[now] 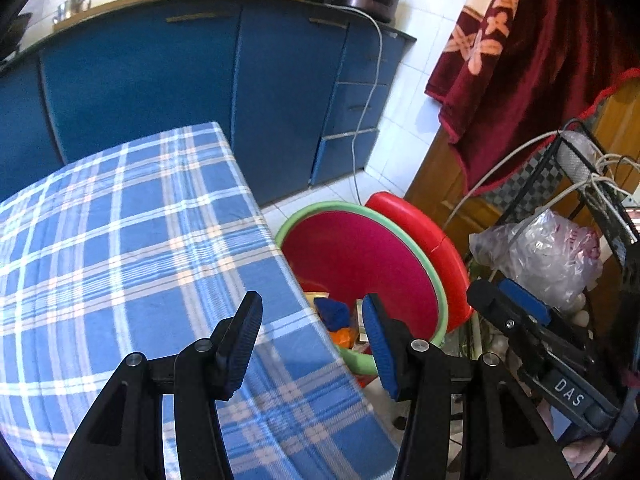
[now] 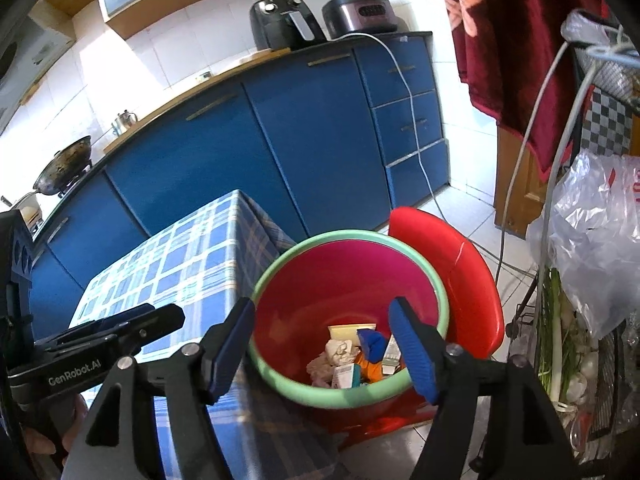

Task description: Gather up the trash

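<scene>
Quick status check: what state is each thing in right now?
left tongs: open, nothing held
right tongs: open, nothing held
red bin: lid up, trash inside
tablecloth: no trash visible on it

Left gripper (image 2: 120, 328) reads "GenRobot.AI" — right gripper (image 1: 520, 312) reads "DAS".

We saw the bin (image 2: 348, 312) standing on the floor just beside the desk (image 2: 180, 264), at its three o'clock. The trash (image 2: 356, 356) lay in the bin's bottom. A stool (image 2: 468, 280) stood behind the bin at two o'clock, touching it. The wire rack (image 2: 600, 360) stood at three o'clock of the stool, and the cabinets (image 2: 280, 140) ran behind everything at twelve o'clock.
</scene>
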Tool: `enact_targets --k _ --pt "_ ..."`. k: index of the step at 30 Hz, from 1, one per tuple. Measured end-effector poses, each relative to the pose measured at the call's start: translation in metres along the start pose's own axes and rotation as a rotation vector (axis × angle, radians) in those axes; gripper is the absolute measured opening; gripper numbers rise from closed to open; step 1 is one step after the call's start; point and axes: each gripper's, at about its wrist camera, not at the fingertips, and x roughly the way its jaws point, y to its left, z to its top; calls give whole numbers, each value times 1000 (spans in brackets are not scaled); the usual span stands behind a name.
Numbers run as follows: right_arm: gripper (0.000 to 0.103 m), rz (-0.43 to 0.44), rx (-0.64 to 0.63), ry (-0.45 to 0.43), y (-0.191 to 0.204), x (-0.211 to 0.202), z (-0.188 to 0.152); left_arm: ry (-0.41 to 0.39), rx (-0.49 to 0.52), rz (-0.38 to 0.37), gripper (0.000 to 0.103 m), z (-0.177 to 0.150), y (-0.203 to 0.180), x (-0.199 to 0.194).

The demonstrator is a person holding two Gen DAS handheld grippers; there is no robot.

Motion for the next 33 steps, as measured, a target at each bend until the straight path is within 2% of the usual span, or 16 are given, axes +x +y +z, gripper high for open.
enact_targets --k 7,10,12,20,33 --pt "80 -6 -31 -9 21 -18 -7 -35 -26 22 54 -11 12 -26" --pt "86 -6 -38 -10 29 -26 -10 -47 -34 38 54 -17 17 -37" --pt "89 -5 -45 -13 35 -31 -13 -59 -42 53 60 -21 20 -45" --pt "102 -17 -59 -19 53 -44 -28 -92 -58 111 69 -36 29 -73" --pt "103 -63 -82 11 68 -56 -53 -89 -73 176 69 -62 35 -90"
